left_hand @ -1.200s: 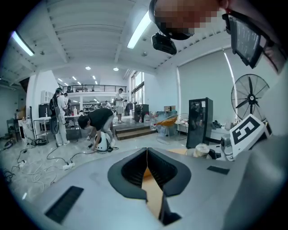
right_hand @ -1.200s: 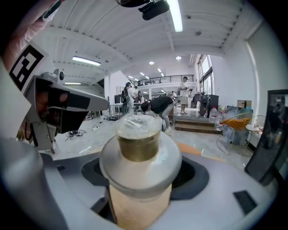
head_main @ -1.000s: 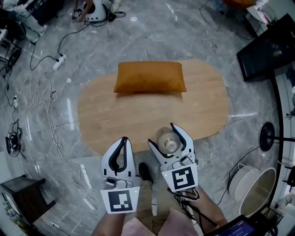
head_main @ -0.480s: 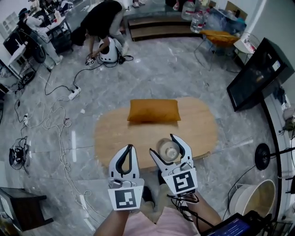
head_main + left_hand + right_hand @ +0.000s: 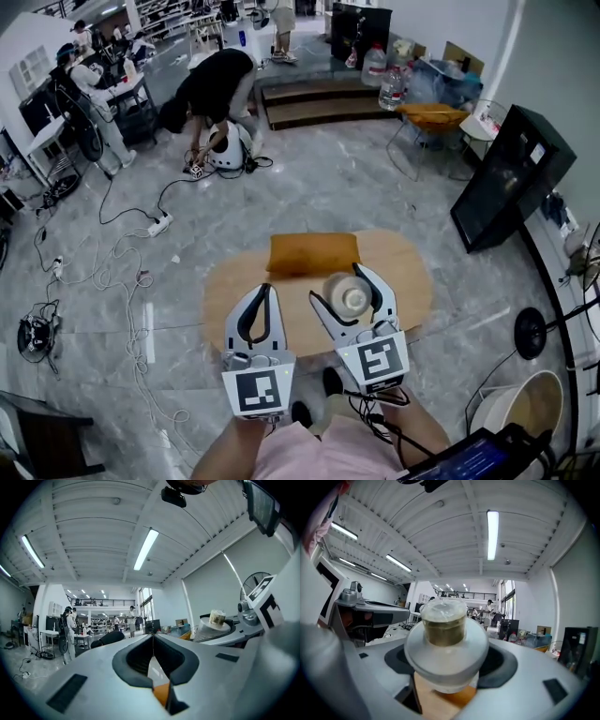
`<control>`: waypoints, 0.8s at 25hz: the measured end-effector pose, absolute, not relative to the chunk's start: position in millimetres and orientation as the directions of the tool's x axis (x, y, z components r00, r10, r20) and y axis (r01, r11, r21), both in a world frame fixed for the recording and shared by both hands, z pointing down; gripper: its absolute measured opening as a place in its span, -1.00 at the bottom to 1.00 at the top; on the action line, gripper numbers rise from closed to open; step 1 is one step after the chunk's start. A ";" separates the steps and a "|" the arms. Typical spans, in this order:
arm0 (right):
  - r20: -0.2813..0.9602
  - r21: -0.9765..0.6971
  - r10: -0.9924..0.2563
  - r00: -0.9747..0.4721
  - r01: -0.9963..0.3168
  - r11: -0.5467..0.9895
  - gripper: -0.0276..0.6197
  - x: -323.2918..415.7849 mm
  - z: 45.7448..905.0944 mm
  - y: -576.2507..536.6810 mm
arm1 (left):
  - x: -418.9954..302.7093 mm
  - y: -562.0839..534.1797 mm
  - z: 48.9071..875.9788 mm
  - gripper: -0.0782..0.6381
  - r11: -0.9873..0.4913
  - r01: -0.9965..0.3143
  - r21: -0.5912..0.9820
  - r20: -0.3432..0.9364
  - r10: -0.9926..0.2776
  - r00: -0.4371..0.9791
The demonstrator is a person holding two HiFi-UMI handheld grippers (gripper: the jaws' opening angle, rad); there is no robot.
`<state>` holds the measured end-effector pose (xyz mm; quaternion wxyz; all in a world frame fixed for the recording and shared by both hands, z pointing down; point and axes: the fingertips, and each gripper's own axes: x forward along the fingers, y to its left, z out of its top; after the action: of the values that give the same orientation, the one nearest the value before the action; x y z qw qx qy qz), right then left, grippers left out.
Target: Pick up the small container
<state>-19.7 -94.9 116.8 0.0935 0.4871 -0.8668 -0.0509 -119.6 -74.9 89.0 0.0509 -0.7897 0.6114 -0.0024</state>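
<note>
The small container (image 5: pixel 349 296) is a round, pale tub with a clear lid, and my right gripper (image 5: pixel 341 279) is shut on it, holding it high above the oval wooden table (image 5: pixel 412 281). In the right gripper view the small container (image 5: pixel 445 634) sits upright between the dark jaw pads of the right gripper (image 5: pixel 450 663). My left gripper (image 5: pixel 265 290) is beside it on the left, shut with nothing in it. In the left gripper view the tips of the left gripper (image 5: pixel 153 636) meet, and the small container (image 5: pixel 214 622) shows at the right.
An orange cushion (image 5: pixel 312 253) lies on the table's far side. A black screen (image 5: pixel 511 173) stands at the right, with a stand base (image 5: pixel 530 333) and a round bin (image 5: pixel 516 403) nearer. Cables (image 5: pixel 122 272) trail over the floor at the left. People work at the back.
Both grippers and the camera have risen well above the table, which now looks smaller and farther below. The container has stayed in the right gripper; the left has stayed shut.
</note>
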 end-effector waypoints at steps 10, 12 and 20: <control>0.084 0.208 -0.866 -0.493 -0.841 0.499 0.15 -18.3 106.4 -80.2 | -114.7 -66.5 68.8 -0.74 -0.262 -0.961 -0.092 -0.108 -0.956 0.271; 0.086 0.198 -0.864 -0.496 -0.841 0.503 0.15 -22.3 105.8 -76.7 | -116.1 -64.7 69.1 -0.74 -0.267 -0.959 -0.091 -0.108 -0.955 0.276; 0.068 0.198 -0.862 -0.503 -0.840 0.505 0.15 -23.1 99.3 -76.1 | -114.9 -63.7 65.6 -0.74 -0.272 -0.958 -0.094 -0.113 -0.953 0.282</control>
<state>-23.1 -76.1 99.3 0.0790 0.4924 -0.8640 -0.0696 -114.9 -63.7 65.6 0.0719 -0.7973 0.5990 0.0169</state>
